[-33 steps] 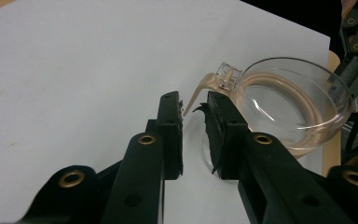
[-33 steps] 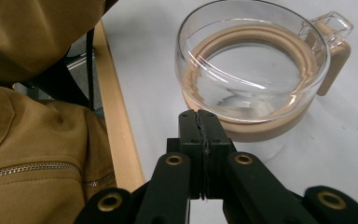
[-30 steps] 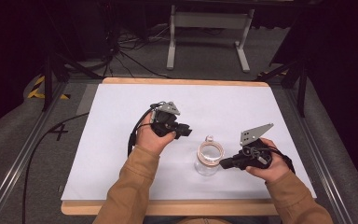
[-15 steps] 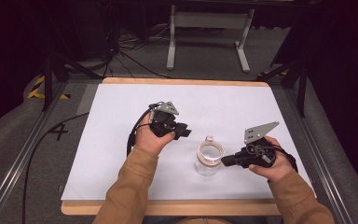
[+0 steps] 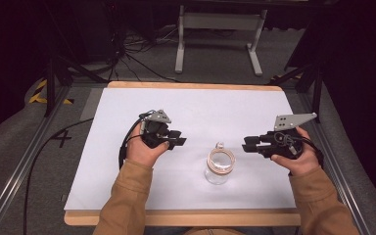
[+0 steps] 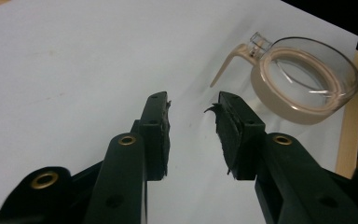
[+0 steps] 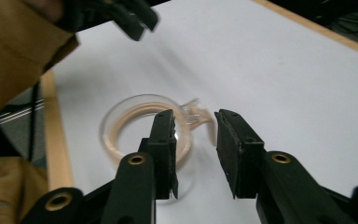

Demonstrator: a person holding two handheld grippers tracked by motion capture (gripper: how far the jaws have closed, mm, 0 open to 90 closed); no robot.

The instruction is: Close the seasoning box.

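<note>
Sleeves (image 5: 127,196) of tan cloth come in at the near edge, w/ your two hands on the black hand-held tools.

Your left gripper (image 5: 178,142) is over the white sheet (image 5: 215,107), its jaws apart by a narrow gap w/ nothing between; in the left gripper view the rubber pads (image 6: 158,135) look worn and torn at the edges. Your right gripper (image 5: 247,145) is just right of the jar, jaws also a little apart and empty, a grey three-cornered plate on top of it.

Between both grippers, near the front middle of the table (image 5: 186,85), stands a small clear glass jar (image 5: 219,166), round, w/ a beige ring at the mouth and a beige lever w/ a small clear clasp at the far side of the rim. It is upright and touches neither gripper.

Compared w/ 1 sec ago, your right gripper has drawn back to the right and is now apart from the jar; left gripper and jar are about the same.

Farther, the wood table edge, then grey floor w/ black cables (image 5: 127,54) and a metal stand (image 5: 220,29).
</note>
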